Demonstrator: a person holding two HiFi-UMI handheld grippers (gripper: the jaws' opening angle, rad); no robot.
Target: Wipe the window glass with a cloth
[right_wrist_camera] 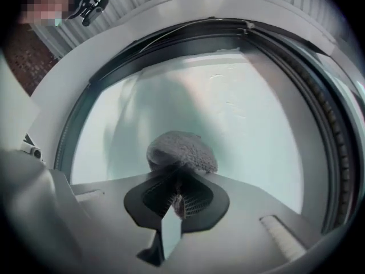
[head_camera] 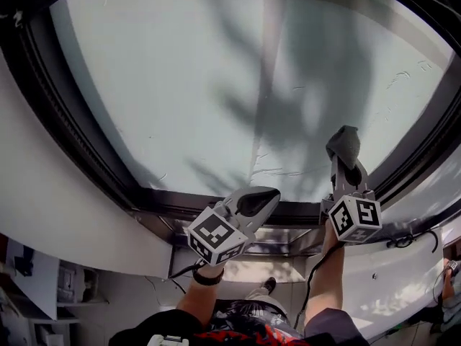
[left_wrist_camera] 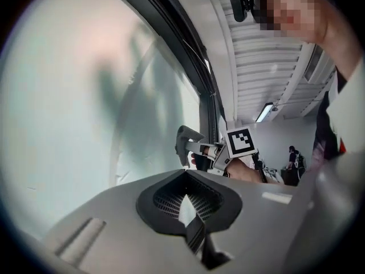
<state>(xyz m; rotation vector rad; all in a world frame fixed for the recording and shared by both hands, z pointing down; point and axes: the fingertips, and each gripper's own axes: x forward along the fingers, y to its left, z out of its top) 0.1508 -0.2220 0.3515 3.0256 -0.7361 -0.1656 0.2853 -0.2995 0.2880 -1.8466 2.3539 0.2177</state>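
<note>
One cloth (head_camera: 344, 144), pinched by the right gripper (head_camera: 348, 166), sits at five o'clock on the single window glass (head_camera: 216, 85); the left gripper (head_camera: 256, 202) has its jaws pressed together, empty.

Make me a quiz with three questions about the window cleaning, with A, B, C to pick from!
1. Where is the fluffy grey cloth?
A. on the floor
B. in the right gripper's jaws
C. on a table

2. What colour is that cloth?
A. red
B. yellow
C. grey

3. How are the left gripper's jaws?
A. together, with nothing in them
B. shut on a sponge
C. wide apart

Answers: 1 B, the right gripper view shows it pinched there; 2 C, it looks grey in all three views; 3 A, the left gripper view shows nothing between them.
</note>
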